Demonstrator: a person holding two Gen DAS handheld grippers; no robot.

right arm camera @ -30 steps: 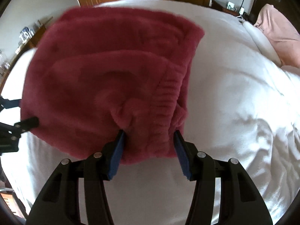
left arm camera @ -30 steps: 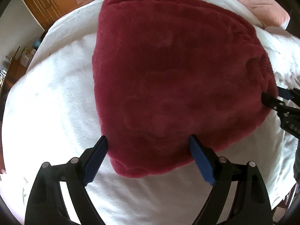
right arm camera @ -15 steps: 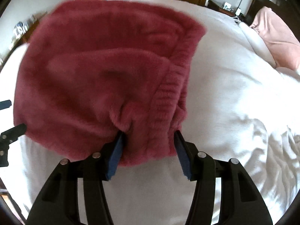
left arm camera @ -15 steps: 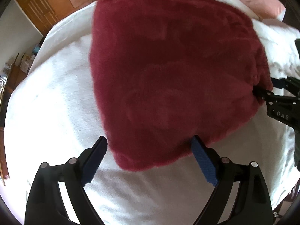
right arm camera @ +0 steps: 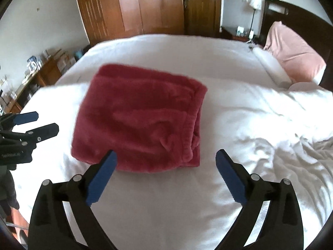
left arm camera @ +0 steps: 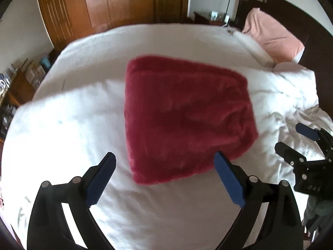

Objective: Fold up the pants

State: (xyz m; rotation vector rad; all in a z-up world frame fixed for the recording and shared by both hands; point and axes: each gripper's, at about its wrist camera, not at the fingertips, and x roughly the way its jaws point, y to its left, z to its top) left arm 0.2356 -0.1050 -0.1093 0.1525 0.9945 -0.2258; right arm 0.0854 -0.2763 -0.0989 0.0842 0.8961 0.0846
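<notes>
My left black two-finger gripper with blue ribbed pads [left arm camera: 164, 167] stands with its jaws spread wide and nothing between them, and my right gripper [right arm camera: 165, 164], built the same, has just let its jaws swing far apart, so it too grips nothing; both hang above the bedding and touch neither the cloth nor each other (each one shows at the edge of the other's view, well off to the side). Under them lies the wide bed with its white, slightly fluffy cover [left arm camera: 72, 125], smooth on my left and rumpled into creases on my right. Behind the bed stands a tall wardrobe of reddish-brown wood [right arm camera: 135, 8] against a pale wall, and a dark wooden headboard [right arm camera: 301, 14] rises at the far right. A low wooden sideboard crowded with small items [right arm camera: 31, 77] runs along the left wall. A soft pink pillow [left arm camera: 272, 35] leans on the headboard, and a small white-shaded lamp [right arm camera: 255, 2] stands beyond it on a nightstand. The dark red plush pants [left arm camera: 185, 114] lie near the middle of the bed, folded into a thick, roughly square bundle, with the ribbed elastic waistband bunched along the right edge as the right view shows it.
</notes>
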